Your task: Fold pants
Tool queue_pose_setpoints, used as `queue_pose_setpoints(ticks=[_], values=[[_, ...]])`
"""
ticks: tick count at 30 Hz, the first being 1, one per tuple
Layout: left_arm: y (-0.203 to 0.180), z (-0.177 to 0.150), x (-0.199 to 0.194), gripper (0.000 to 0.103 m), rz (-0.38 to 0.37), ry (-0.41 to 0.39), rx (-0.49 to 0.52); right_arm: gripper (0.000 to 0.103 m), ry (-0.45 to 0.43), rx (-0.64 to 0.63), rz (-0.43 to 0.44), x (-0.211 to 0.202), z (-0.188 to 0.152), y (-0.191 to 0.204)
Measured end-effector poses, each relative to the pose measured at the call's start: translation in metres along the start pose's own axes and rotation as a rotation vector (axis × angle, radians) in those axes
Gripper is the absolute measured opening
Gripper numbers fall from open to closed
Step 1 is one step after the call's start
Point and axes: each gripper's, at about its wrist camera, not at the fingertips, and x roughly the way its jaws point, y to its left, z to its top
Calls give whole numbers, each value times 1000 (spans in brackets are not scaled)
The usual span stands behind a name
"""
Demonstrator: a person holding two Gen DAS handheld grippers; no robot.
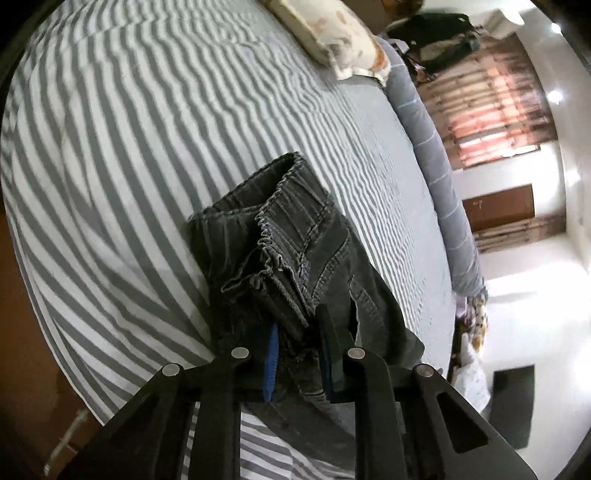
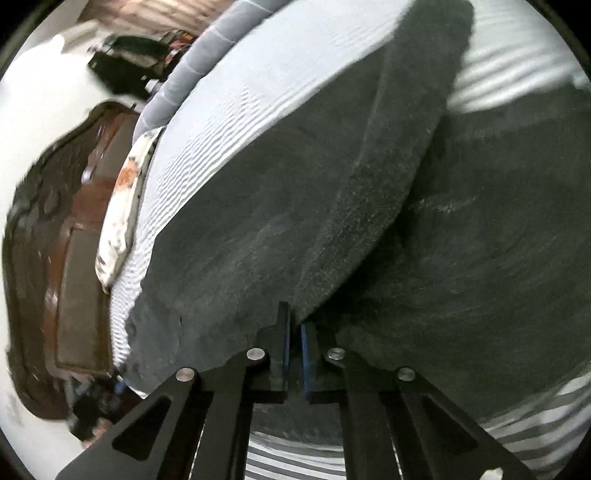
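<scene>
Dark grey denim pants [image 1: 280, 229] lie on a grey-and-white striped bed sheet [image 1: 147, 147]. Their elastic waistband is bunched up in front of my left gripper [image 1: 299, 321], which is shut on that bunched fabric; a blue pad shows on the left finger. In the right wrist view the pants [image 2: 295, 184] fill most of the picture, with one leg lying over the other as a long ridge. My right gripper [image 2: 295, 321] is shut at the near end of that ridge, its blue pads almost touching on a thin edge of cloth.
A patterned pillow [image 1: 332, 33] and a grey bolster [image 1: 424, 129] lie along the bed's far edge. Beyond it are white floor, a dark mat [image 1: 513, 402], a black bag [image 1: 439, 33] and a wooden door [image 1: 498, 206]. A brown headboard [image 2: 74, 240] shows at left.
</scene>
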Motion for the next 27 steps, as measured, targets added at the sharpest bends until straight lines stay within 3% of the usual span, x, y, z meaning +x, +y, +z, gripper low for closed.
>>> queue_pose_setpoints(ticks=[6,12,15,20,27], values=[[-12,14,-3,19,5,-10,103,5,20,-74,-3,-20,-19,16],[-31,25,-7,19,13,-52,238,5,84,-105,-34,-16,-43,19],[-27,25,1,19,60,-36,277,5,109,-97,-46,-6,-47,17],[-10,19,21,19,209,26,337,5,138,-76,-68,6,-54,12],[-10,12,26,21,261,21,384,5,163,-86,-75,15,-55,7]])
